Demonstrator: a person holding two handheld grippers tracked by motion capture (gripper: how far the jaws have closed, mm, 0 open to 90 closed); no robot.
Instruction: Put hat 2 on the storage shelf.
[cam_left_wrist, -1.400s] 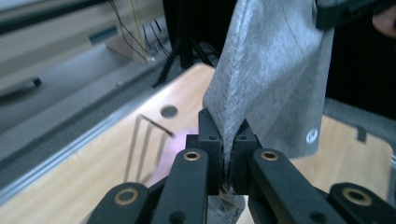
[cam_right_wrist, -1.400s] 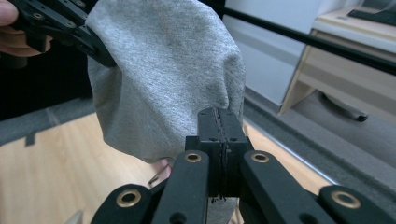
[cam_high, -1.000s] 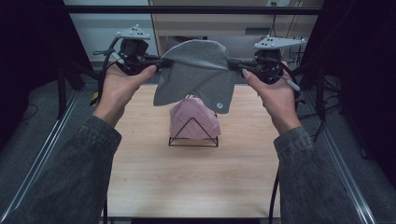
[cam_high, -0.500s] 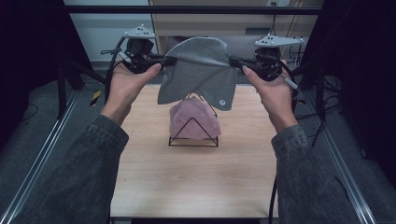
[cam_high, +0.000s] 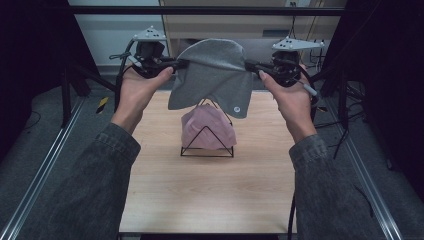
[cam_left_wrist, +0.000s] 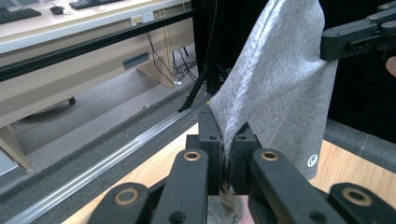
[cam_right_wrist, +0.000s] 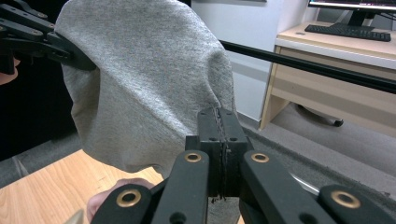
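Raised a little since a second ago, with the grey cloth (cam_high: 212, 75) spread somewhat wider between the two hands; otherwise much as before.

Left gripper (cam_high: 175, 64) clamped tight on the cloth's left edge, fabric bunched in a thin fold between the closed jaws, plain in the left gripper view (cam_left_wrist: 227, 154). Right gripper (cam_high: 251, 65) likewise pinched hard on the opposite edge, seam visible between the pressed jaws (cam_right_wrist: 223, 140). Both held level and facing each other, well apart, so that the cloth hangs as a shallow arch with its lower flap drooping toward the table.

Held high, probably to let the cloth clear the small black wire rack (cam_high: 207, 142) directly beneath it and to keep the fabric flat enough for draping. Already on that rack: a pink cloth (cam_high: 206, 127), folded over the top bar. Grey flap, with its small round white tag (cam_high: 235, 106), hanging just above the pink one, apparently not touching.

Rack standing mid-table on the pale wooden tabletop (cam_high: 200, 200). Beyond it, a desk (cam_right_wrist: 336, 37) and dark frame bars.

Likely next: lowering and laying the grey cloth over the rack.
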